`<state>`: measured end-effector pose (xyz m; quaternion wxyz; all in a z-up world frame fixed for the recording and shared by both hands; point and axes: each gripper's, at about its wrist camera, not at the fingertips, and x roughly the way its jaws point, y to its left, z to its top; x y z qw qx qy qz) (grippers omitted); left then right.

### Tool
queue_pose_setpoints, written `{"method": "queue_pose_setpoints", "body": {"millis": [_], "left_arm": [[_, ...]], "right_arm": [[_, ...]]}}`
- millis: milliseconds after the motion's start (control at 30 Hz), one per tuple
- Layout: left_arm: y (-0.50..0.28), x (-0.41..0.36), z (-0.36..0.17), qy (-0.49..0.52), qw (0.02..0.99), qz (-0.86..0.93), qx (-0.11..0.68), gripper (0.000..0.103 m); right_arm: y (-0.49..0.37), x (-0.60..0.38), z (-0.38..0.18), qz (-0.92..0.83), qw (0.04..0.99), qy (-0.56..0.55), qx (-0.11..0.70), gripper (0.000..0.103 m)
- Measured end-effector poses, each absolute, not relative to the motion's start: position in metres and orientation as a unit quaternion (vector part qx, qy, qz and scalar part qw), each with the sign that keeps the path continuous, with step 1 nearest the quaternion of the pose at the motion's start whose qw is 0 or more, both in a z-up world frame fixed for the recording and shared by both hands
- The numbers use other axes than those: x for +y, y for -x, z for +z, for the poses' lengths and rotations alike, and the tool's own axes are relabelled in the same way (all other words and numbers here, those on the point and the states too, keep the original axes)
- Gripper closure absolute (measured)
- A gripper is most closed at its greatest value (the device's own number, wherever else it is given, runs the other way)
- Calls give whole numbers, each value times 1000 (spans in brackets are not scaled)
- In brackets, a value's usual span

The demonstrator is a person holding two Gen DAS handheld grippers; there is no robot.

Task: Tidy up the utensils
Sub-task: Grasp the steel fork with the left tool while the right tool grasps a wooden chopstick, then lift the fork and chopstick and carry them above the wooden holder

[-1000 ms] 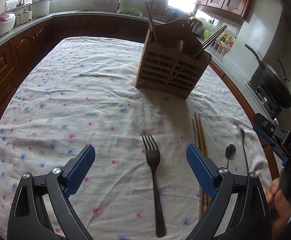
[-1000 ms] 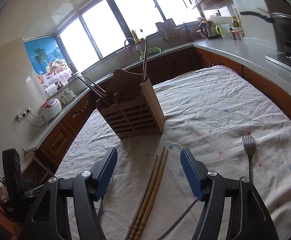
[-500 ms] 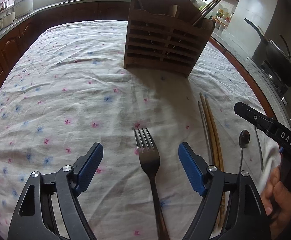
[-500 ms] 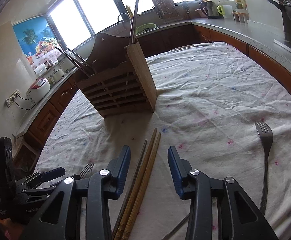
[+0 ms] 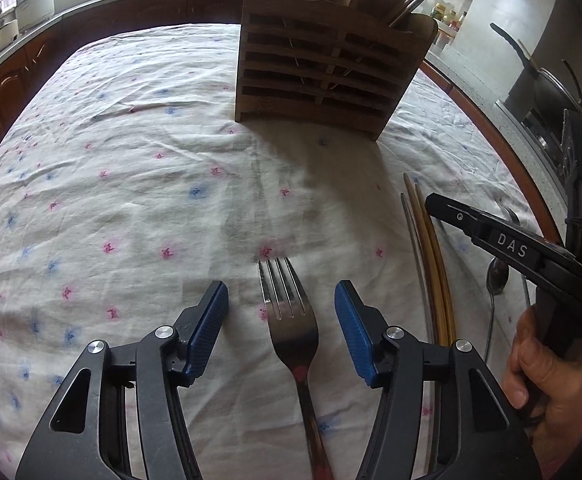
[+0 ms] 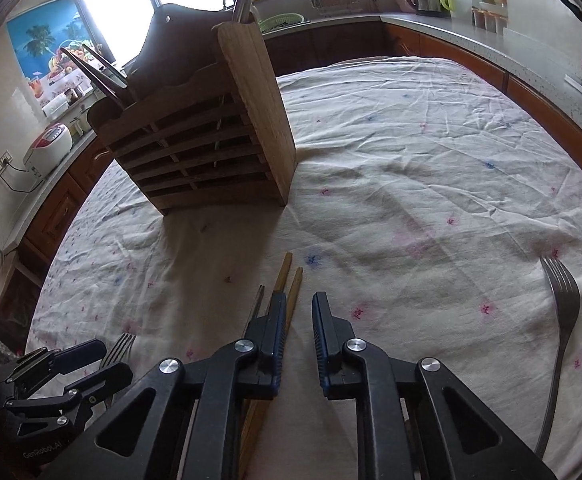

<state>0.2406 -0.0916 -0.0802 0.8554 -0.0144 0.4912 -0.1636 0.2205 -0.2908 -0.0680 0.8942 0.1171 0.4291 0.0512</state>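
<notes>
A wooden slatted utensil holder [image 5: 323, 68] stands on the flowered tablecloth [image 5: 111, 168], with chopsticks and other utensils in it; it also shows in the right wrist view [image 6: 211, 136]. My left gripper [image 5: 281, 312] is open, low over the cloth, its pads either side of a dark fork [image 5: 291, 320]. My right gripper [image 6: 295, 324] is open with a narrow gap, over wooden chopsticks [image 6: 287, 280] that lie under its left finger. In the left wrist view the chopsticks [image 5: 431, 256] lie beside the right gripper's body.
A second fork [image 6: 563, 320] lies on the cloth at the right. A spoon [image 5: 495, 276] lies by the chopsticks. A metal chopstick [image 6: 257, 304] lies left of the wooden pair. Counters with appliances ring the table; a wok [image 5: 547, 88] sits at the right.
Both grippers have moved forward and lower toward the cloth. The left jaws have narrowed around the fork. The right jaws have closed most of the way over the chopsticks.
</notes>
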Motion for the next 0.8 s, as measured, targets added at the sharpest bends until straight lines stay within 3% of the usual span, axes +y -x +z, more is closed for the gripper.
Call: {"method": "queue_pose_setpoints", "body": {"millis": [133,200,233,400,800], "left_arm": [[-240,-95,-81,0,858,-162,487,58],[-241,-95,-81,-4,859,-161,485,75],[-242,-95,-81,-1,859,-163,486,76],[-242,-94,-81,9,859,-168,484,79],[-218,-65,-45,64,870,-184,452,83]], "right_arm": [[-227,-279,-72,50,894,-83,438,91],[-230,-275,-72,46,895,-69,439,91],[-232,-273,-72,46,895,-62,440,91],[-235,-264,-71,45,895,-23,443,93],[-192,-279,-26,101,912,-117,379,97]]}}
